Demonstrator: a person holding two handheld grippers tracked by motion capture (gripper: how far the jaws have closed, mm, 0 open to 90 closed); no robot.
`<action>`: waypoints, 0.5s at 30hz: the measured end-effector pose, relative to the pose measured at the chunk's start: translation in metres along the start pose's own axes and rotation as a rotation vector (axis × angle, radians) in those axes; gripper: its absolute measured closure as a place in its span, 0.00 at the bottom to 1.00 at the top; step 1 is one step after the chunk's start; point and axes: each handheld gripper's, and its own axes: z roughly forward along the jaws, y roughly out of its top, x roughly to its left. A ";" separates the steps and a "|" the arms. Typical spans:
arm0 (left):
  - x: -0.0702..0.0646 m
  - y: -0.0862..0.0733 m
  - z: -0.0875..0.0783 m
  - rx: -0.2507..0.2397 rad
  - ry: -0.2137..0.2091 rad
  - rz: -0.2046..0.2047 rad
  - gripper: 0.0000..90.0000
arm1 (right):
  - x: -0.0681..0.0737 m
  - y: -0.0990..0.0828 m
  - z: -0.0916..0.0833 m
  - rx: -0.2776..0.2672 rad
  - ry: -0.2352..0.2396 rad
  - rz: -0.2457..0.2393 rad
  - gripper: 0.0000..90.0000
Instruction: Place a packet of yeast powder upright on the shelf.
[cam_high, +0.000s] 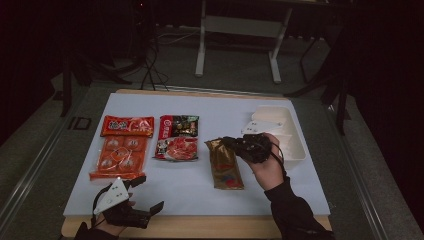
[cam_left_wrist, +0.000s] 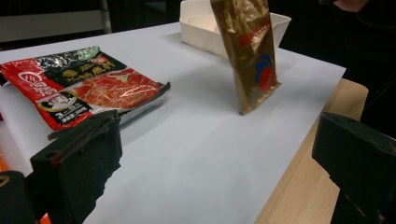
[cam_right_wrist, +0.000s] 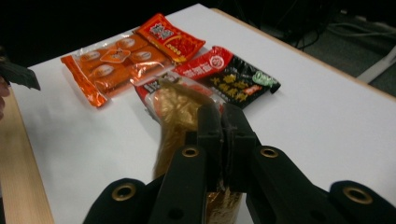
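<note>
A gold foil packet (cam_high: 225, 165) with a red and blue print hangs upright by its top edge, and my right gripper (cam_high: 229, 143) is shut on that edge. In the left gripper view the gold packet (cam_left_wrist: 250, 51) has its lower edge low over the white sheet (cam_left_wrist: 196, 154); whether they touch I cannot tell. The right gripper view has both jaws pressed together on the crumpled foil (cam_right_wrist: 175, 112), with the right gripper (cam_right_wrist: 222, 116) above the sheet. At the table's near left corner my left gripper (cam_high: 147, 194) is open and holds nothing; its jaws stand wide apart (cam_left_wrist: 215, 163).
A red and black noodle packet (cam_high: 177, 137) lies flat mid-table, and an orange multi-pack (cam_high: 122, 147) lies left of it. A white tray (cam_high: 295, 145) with white contents stands at the right, behind my right hand. The wooden table edge (cam_high: 200, 226) borders the sheet in front.
</note>
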 end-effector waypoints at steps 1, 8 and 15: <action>0.000 0.000 0.000 0.000 0.000 0.000 0.02 | 0.001 0.002 -0.002 -0.007 -0.001 -0.002 0.97; 0.000 0.000 0.000 0.000 -0.001 -0.001 0.02 | 0.000 0.014 -0.010 -0.042 -0.018 -0.017 0.97; 0.000 0.000 0.000 0.000 0.001 -0.001 0.02 | -0.003 0.035 -0.025 -0.099 -0.036 -0.033 0.97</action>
